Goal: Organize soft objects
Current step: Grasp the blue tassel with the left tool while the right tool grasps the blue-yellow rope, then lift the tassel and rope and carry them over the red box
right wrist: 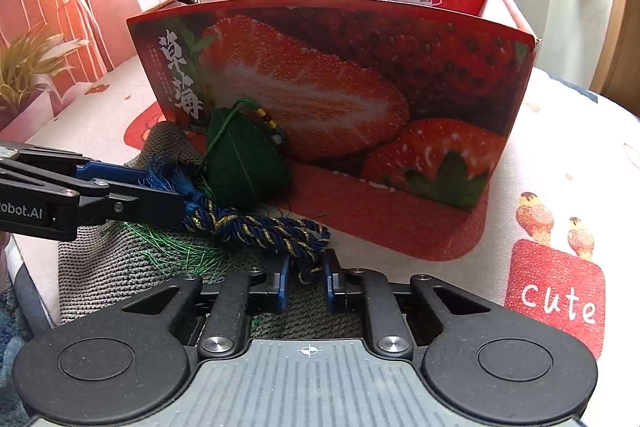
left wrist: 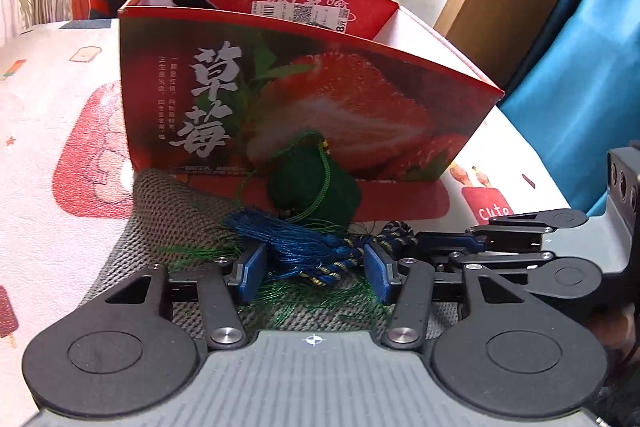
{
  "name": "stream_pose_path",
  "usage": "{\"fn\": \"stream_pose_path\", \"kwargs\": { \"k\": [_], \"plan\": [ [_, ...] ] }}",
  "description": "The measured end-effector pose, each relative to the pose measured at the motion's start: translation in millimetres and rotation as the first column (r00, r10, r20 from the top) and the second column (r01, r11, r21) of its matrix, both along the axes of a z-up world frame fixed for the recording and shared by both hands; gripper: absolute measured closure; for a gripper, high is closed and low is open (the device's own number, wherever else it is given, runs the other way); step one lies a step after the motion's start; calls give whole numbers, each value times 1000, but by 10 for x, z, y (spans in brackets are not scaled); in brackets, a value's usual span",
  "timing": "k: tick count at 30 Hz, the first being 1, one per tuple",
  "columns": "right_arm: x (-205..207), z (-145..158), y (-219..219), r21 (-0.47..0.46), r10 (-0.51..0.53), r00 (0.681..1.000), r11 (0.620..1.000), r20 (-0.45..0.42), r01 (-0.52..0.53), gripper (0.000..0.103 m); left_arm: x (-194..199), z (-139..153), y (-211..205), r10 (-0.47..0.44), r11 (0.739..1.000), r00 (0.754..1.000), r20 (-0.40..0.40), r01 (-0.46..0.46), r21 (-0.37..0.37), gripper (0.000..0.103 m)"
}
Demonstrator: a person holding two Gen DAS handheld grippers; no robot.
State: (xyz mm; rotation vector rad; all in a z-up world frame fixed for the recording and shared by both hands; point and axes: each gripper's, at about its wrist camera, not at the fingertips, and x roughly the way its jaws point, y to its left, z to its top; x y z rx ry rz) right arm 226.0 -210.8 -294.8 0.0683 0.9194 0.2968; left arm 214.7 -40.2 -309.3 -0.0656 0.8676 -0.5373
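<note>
My left gripper (left wrist: 315, 269) gapes around the blue tassel (left wrist: 296, 247); my right gripper (right wrist: 306, 277) is narrowly open astride its limp, light cord (right wrist: 276, 227). I'd pinch the thicker cord.

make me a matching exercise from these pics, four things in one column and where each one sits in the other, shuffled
Things:
1. blue tassel
2. braided cord
3. green pouch
4. grey knitted cloth

Places:
a. leaning against the strawberry box
b. between the right gripper jaws
c. between the left gripper jaws
d. spread underneath the other soft items

Pairs: 1-c, 2-b, 3-a, 4-d
</note>
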Motion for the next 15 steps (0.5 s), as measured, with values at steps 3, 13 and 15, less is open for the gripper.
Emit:
{"fn": "stream_pose_path", "kwargs": {
  "k": [3,13,15],
  "plan": [
    [-4,22,17,11,6,1000,1000,3,-6,90,-19,5,27,12,1000,1000,5,-12,6,57],
    [-4,117,116,23,42,999,999,28,-43,93,-47,59,135,55,998,997,46,-55,-10,90],
    [-6,166,125,30,46,998,998,41,-47,94,-37,116,168,70,997,996,57,-69,-23,91]
  ]
}}
